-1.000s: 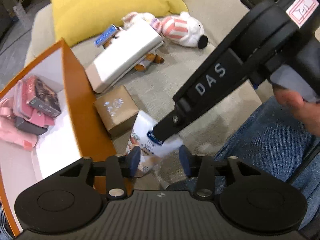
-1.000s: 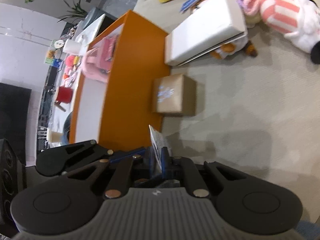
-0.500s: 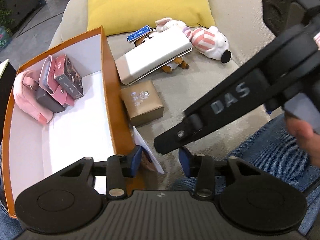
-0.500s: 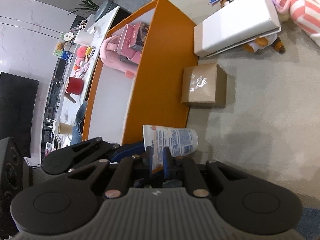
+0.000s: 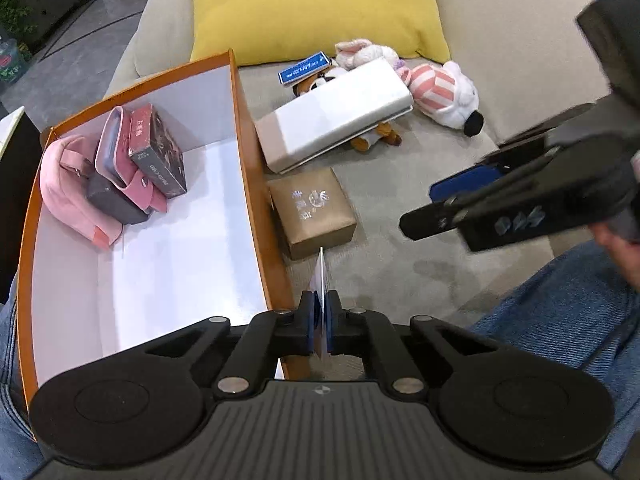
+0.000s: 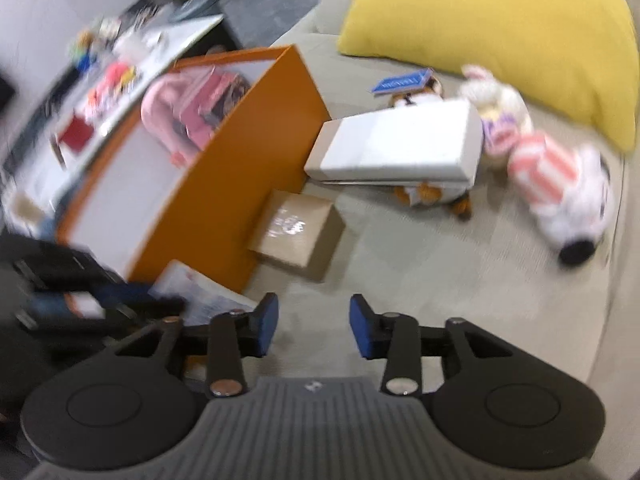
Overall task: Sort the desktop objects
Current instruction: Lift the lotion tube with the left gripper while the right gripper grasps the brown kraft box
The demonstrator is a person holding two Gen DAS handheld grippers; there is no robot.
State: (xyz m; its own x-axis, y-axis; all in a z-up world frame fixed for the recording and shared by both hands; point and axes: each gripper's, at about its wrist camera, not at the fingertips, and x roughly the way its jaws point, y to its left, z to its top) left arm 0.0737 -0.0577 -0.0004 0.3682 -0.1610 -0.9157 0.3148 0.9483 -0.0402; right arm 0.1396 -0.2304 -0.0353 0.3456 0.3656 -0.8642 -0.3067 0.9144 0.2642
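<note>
The left tool (image 5: 319,322) is clamped on a thin white packet (image 5: 321,276), seen edge-on and standing upright between its pads, just beside the near end of the orange box's (image 5: 256,184) right wall. The right tool (image 6: 313,326) has its jaws opening with nothing between them; it sits over bare sofa seat (image 6: 440,264), off to the right of the orange box.

Inside the orange box, at its far left end, a pink bag (image 5: 66,188), a dark case (image 5: 114,200), a pink tin (image 5: 116,148) and a dark red card box (image 5: 158,148) lean together; the rest of its white floor is free. Touching the orange box's right wall outside is a brown gift box (image 5: 312,212), and beyond that a long white box (image 5: 336,120) lies over a small plush toy. A striped plush (image 5: 444,96), a blue card (image 5: 304,69) and a yellow cushion (image 5: 312,4) lie further behind. Denim-clad legs (image 5: 560,320) close off the seat on the near right of the orange box.
</note>
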